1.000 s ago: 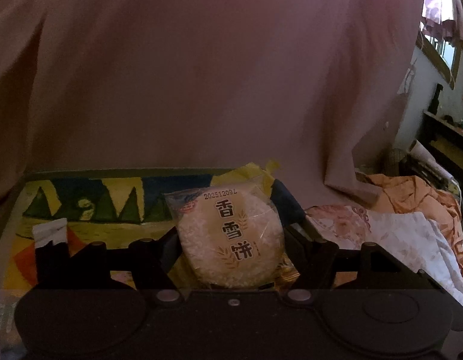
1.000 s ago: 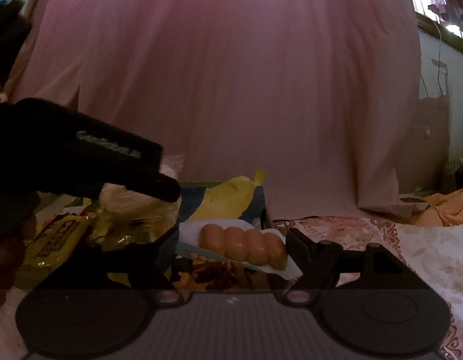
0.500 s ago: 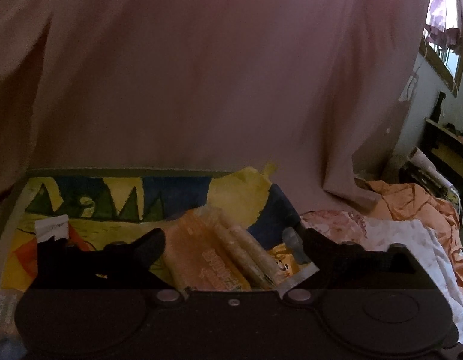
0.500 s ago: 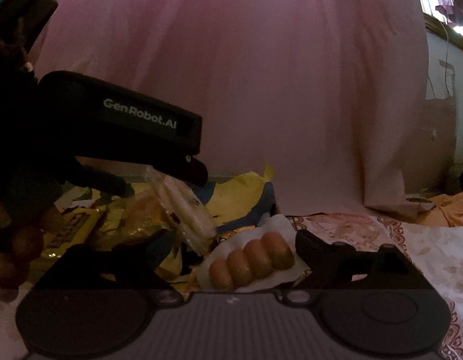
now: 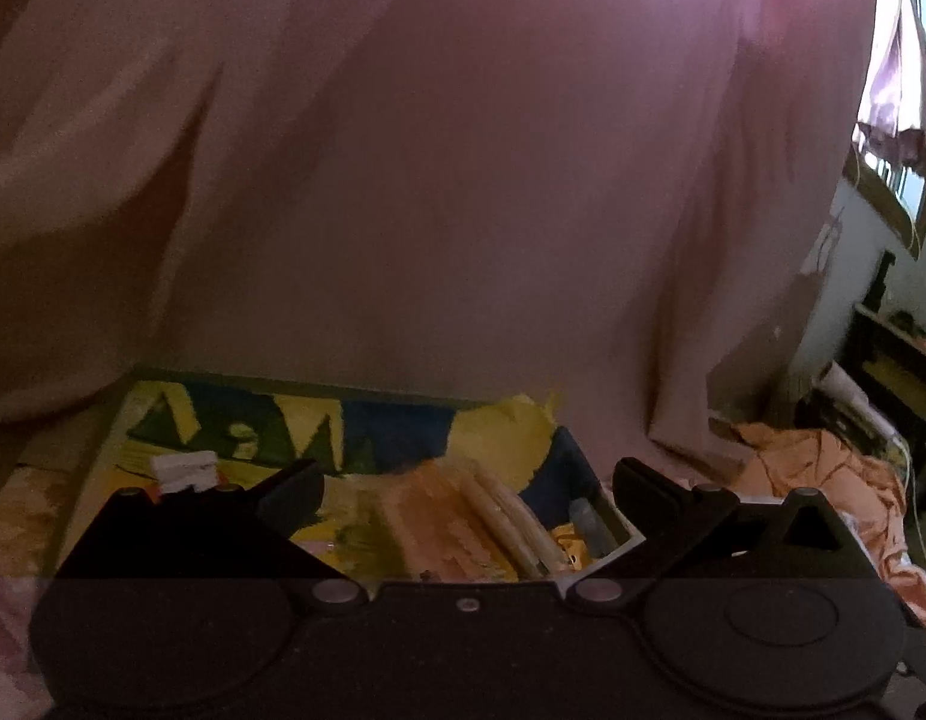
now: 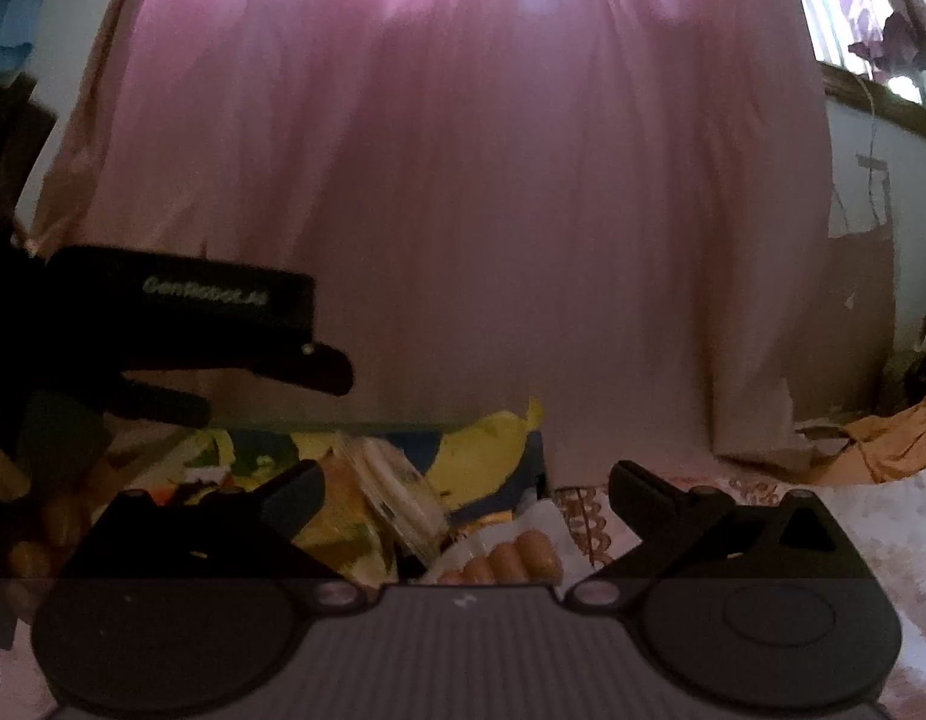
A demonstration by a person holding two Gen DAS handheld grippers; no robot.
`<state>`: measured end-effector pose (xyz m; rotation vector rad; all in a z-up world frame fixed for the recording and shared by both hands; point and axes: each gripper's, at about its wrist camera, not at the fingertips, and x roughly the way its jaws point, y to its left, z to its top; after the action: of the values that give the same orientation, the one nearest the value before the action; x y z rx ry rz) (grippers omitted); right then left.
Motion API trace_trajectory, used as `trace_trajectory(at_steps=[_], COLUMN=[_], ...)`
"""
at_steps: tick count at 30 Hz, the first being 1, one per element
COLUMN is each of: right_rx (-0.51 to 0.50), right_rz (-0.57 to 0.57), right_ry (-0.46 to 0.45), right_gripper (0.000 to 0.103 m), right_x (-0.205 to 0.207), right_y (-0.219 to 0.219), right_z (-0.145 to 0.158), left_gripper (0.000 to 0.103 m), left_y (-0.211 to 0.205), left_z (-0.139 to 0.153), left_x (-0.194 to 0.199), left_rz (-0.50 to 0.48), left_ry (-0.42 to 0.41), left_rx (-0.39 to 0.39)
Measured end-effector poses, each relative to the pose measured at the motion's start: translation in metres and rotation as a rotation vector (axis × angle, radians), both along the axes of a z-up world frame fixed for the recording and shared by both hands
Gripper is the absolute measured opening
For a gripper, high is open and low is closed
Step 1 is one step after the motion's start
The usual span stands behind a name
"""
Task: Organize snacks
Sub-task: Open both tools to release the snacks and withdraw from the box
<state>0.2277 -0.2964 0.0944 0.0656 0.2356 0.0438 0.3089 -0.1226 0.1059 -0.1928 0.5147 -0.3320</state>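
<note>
Pink curtain (image 5: 463, 180) fills the whole back of both views, twelve o'clock and wide to either side. Below it, at six to eight o'clock in the left wrist view, sits the yellow-and-blue box (image 5: 235, 426), and that is where our snacks are landing.

Both pairs of jaws have just been opening, and now they stand fully apart with nothing pressed between them. A second ago our left gripper (image 5: 466, 495) carried a round rice cracker pack; that pack is gone from the left wrist view, and we look past the open tips at an orange packet (image 5: 439, 534) and pale stick snacks (image 5: 511, 519) lying in the box.

Our right gripper (image 6: 466, 495) has let go too: the sausage pack (image 6: 511, 561), which hung between the tips a second ago, now lies at six o'clock on the heap by the box's right edge, touching neither tip. A clear-wrapped pack (image 6: 397, 498) leans beside it at eleven o'clock from the sausages.

So, by our reading, two drops are done at once. Both hands are free, and more snacks could be fetched next.
</note>
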Motion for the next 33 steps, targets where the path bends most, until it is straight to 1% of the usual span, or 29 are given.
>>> trace_trajectory(at_steps=[6,10,15,19,26,33], right_rx=[0.002,0.006,0.015,0.023,0.033,0.055], right_rz=[-0.008,-0.015,-0.021,-0.022,-0.028,-0.040], right_ry=[-0.041,-0.067,-0.091,-0.115,-0.138,-0.128], right_gripper=[0.103,0.103,0.103,0.103,0.103,0.103], right_x=[-0.023,-0.039,-0.056,-0.069,-0.092,-0.113], right_y=[0.005,0.009,0.016,0.021,0.030,0.035], right_z=[0.023,0.036,0.047,0.055,0.058,0.049], left_gripper=[0.102,0.102,0.102,0.102,0.102,0.102], left_y=[0.020,0.033,0.050,0.061,0.085,0.102], left_z=[0.018,0.028,0.039,0.044,0.045,0.036], left_x=[-0.028,-0.050,-0.076,-0.094,-0.126,-0.162], left_rz=[0.040,0.058,0.079,0.093,0.135,0.177], left_ry=[-0.025,-0.049,-0.073,-0.081,-0.111,-0.133], left_rx=[-0.028,-0.032,-0.040,-0.060,-0.078,-0.078])
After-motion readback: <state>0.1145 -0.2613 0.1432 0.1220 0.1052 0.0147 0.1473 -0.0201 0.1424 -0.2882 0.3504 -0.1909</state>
